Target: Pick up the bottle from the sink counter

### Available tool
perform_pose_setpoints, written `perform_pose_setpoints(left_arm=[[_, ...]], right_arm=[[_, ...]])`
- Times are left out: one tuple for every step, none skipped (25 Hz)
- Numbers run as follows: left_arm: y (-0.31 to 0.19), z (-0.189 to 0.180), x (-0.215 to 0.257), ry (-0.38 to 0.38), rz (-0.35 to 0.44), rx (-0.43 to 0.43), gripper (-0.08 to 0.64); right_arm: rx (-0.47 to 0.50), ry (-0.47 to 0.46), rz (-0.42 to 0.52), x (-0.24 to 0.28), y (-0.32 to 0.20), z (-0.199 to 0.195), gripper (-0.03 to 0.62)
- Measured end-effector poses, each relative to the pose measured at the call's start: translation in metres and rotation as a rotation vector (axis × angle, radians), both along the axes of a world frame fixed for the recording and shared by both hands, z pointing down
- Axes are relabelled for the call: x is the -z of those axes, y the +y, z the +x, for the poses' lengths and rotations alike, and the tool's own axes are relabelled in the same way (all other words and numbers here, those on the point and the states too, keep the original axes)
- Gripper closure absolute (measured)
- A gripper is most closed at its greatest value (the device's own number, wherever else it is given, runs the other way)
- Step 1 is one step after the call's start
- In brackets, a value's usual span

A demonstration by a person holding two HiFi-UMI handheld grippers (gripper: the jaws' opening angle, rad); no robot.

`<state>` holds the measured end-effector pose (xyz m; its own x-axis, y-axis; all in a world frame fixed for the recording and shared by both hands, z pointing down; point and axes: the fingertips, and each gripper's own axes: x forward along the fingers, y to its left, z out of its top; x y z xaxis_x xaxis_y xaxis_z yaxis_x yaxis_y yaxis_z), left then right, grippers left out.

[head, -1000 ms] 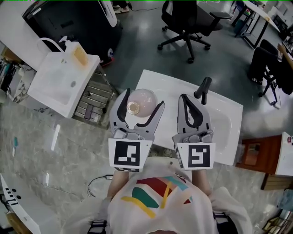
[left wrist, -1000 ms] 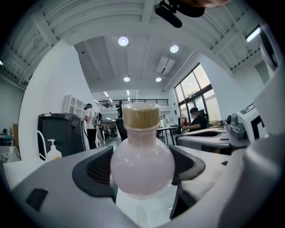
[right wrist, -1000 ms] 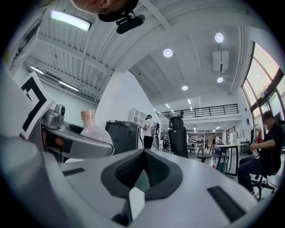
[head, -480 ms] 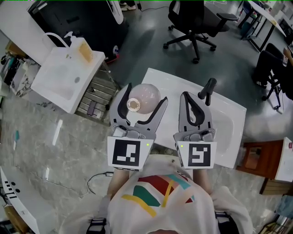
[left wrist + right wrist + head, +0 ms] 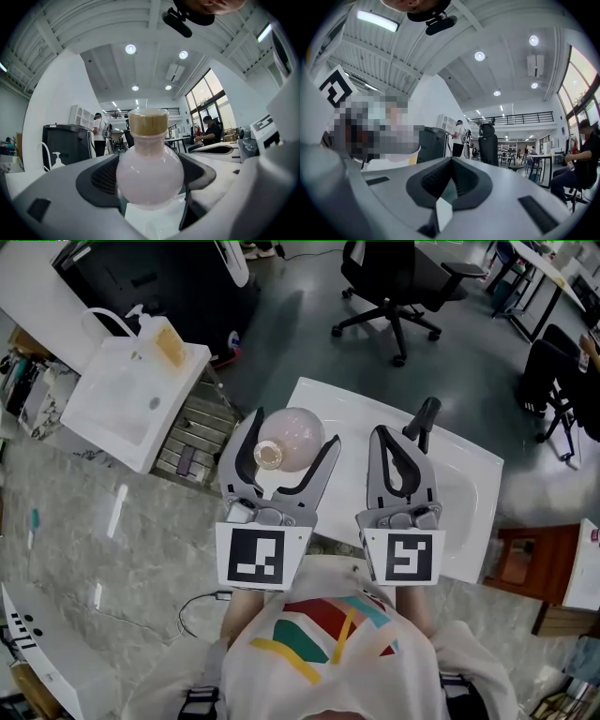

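A round pale-pink bottle [image 5: 291,437] with a wooden cap is held upright between the jaws of my left gripper [image 5: 283,448], above the left end of the white sink counter [image 5: 352,474]. In the left gripper view the bottle [image 5: 149,176] fills the middle, its bulb pressed between both dark pads, the cap on top. My right gripper [image 5: 400,448] hovers over the counter to the right of the bottle, jaws together with nothing between them. The right gripper view shows its dark pads [image 5: 440,180] meeting.
A black faucet [image 5: 419,423] stands at the counter's far edge, just beyond the right gripper. A second white sink [image 5: 122,404] with a soap dispenser sits at the upper left. Black office chairs [image 5: 389,282] stand on the floor beyond. A metal rack [image 5: 192,442] lies left of the counter.
The left gripper has lifted the bottle slightly higher and towards me. The right gripper has stayed about where it was.
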<state>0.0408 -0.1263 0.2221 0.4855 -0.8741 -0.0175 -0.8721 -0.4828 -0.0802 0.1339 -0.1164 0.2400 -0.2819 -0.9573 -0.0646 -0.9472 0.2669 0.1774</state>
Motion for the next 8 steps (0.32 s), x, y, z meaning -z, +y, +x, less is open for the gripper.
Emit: perform_pose_setpoints(left_arm=[[-0.0002,0.0002,0.0000,0.000,0.000,0.000,0.179],[-0.0003,0.0003,0.0001,0.000,0.000,0.001,0.178],[-0.0002,0.0006,0.0004,0.000,0.001,0.003,0.178],[0.0001,0.0009,0.0006,-0.001,0.002,0.005,0.179],[0.0007,0.0013,0.0007,-0.004,0.003,0.006,0.178],[0.0013,0.0017,0.0007,-0.006,0.005,0.008,0.178],[0.0019,0.0021,0.0007,-0.008,0.006,0.009,0.178],[0.0025,0.0025,0.0007,-0.010,0.007,0.010,0.178]], right_arm=[[-0.002,0.002,0.001,0.0003,-0.0002,0.0006,0.580],[-0.004,0.004,0.001,0.0005,-0.0001,0.0012,0.580],[-0.005,0.005,0.000,0.0006,0.0001,0.0018,0.580],[-0.006,0.005,0.001,0.0006,0.0006,0.0024,0.580],[-0.006,0.005,0.001,0.0007,0.0012,0.0030,0.580],[-0.006,0.005,0.002,0.0006,0.0018,0.0035,0.580],[-0.006,0.005,0.003,0.0005,0.0024,0.0040,0.580],[-0.006,0.005,0.003,0.0003,0.0031,0.0045,0.580]])
